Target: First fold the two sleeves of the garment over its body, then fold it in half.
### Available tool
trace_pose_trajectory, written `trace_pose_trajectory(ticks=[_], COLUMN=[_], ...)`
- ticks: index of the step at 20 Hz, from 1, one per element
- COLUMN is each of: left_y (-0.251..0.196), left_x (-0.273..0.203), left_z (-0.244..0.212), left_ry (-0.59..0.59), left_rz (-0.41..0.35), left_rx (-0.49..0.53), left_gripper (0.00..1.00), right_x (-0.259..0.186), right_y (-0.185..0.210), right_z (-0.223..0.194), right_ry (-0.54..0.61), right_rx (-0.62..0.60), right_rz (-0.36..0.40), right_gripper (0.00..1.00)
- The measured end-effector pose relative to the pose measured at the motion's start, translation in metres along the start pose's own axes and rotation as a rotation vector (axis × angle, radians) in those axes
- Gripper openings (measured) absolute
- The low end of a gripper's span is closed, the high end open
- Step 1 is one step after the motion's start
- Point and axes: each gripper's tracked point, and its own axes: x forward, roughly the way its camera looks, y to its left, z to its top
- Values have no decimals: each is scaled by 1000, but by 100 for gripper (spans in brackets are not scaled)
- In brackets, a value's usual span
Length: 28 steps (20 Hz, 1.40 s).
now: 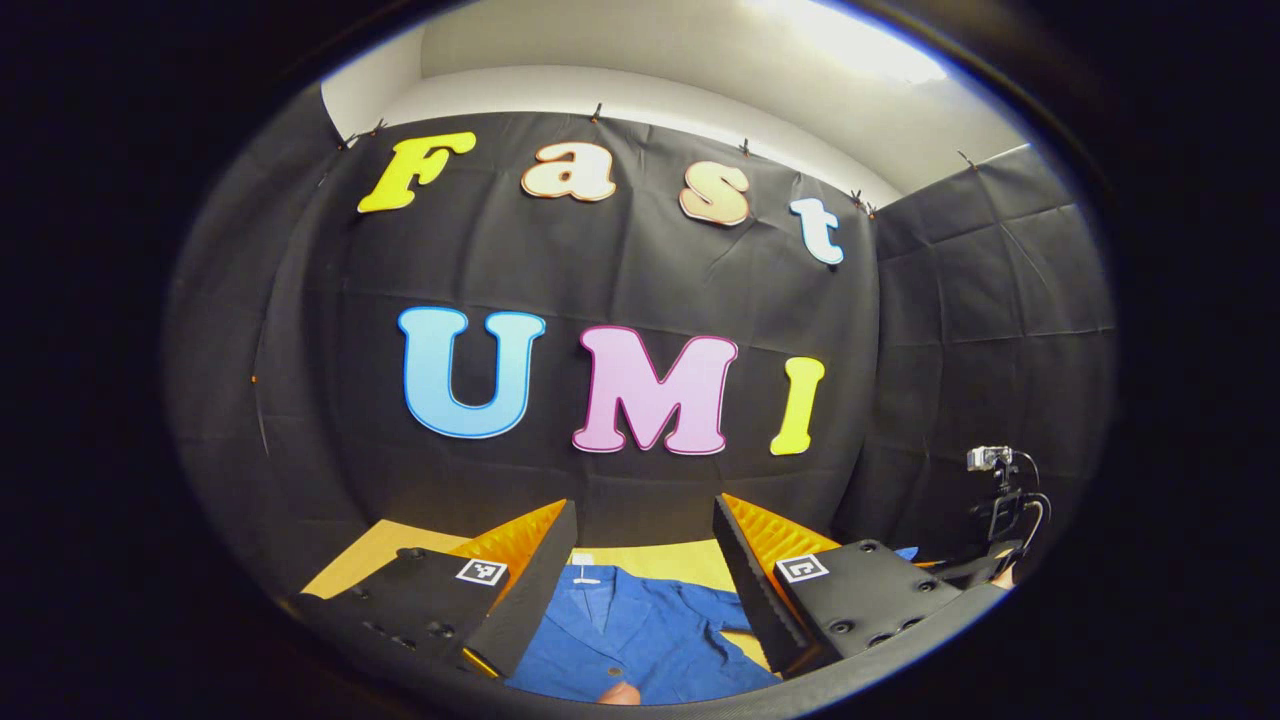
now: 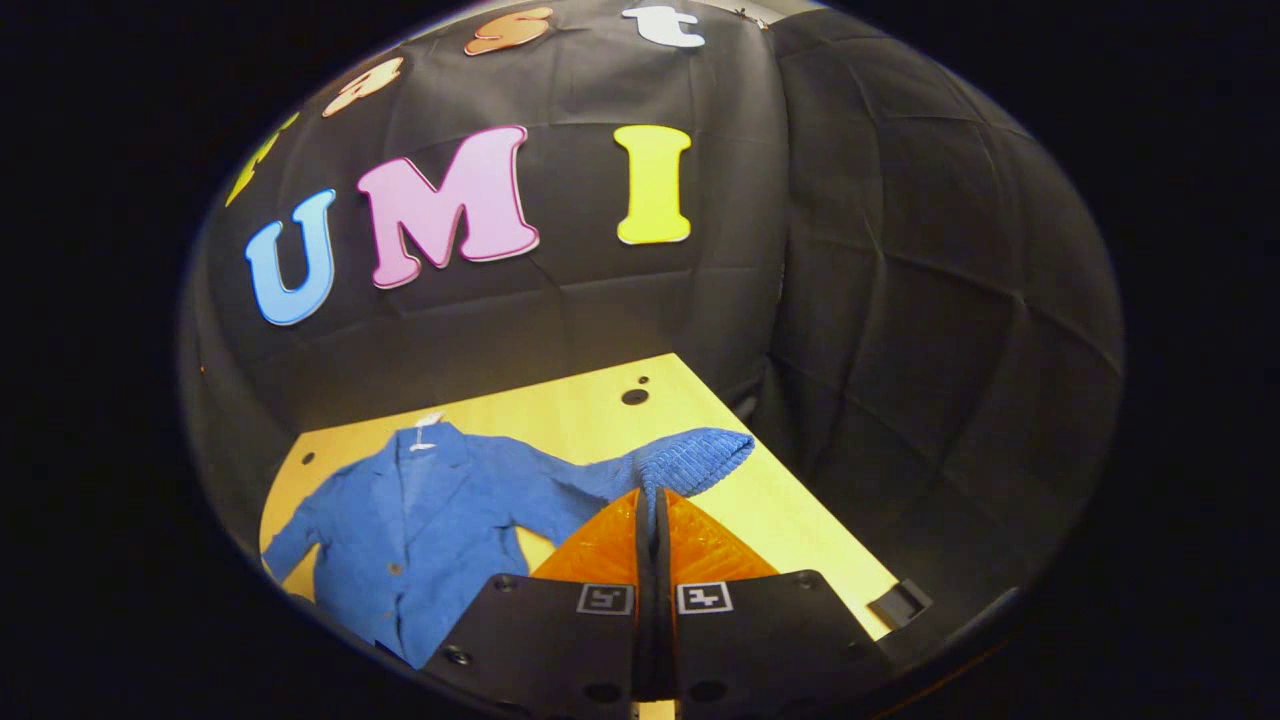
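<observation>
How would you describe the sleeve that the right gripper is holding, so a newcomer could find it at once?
On the yellow table lies a blue jacket, collar toward the black wall. The sleeve runs from its shoulder toward the table's right edge, lifted between the fingers of the right gripper. Its ribbed cuff stands clear of the tabletop, unlike the other, flat sleeve.

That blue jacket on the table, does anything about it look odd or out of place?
Nothing is damaged or spilled. The blue jacket lies flat and open on the table, but one sleeve is lifted off the wood, pinched in the right gripper. The left gripper is open above the jacket.
</observation>
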Motion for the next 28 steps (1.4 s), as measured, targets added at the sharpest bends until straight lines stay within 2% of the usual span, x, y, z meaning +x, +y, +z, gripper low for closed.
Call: trace_pose_trajectory(ticks=[7,10,15,19,22,25,28], left_y=[67,96,145,175,193,209,233], left_x=[-20,-31,-47,-62,-77,-93,-120], left_z=[-19,-24,-32,-39,-66,-93,-120], left_ry=[30,30,44,45,107,154,253], left_rz=[111,164,268,341,395,436,542], left_rx=[-9,-21,-20,-17,-13,0,21], left_gripper=[80,80,80,80,80,80,80], right_x=[-18,-17,-12,13,44,76,104], right_y=[110,152,234,298,344,380,411], right_z=[29,43,45,20,-6,-48,-95], right_ry=[-52,-80,-83,6,68,154,223], right_rx=[-54,-114,-192,-223,-269,-308,-387], right_rz=[156,212,328,420,455,487,518], right_gripper=[2,2,2,2,2,0,2])
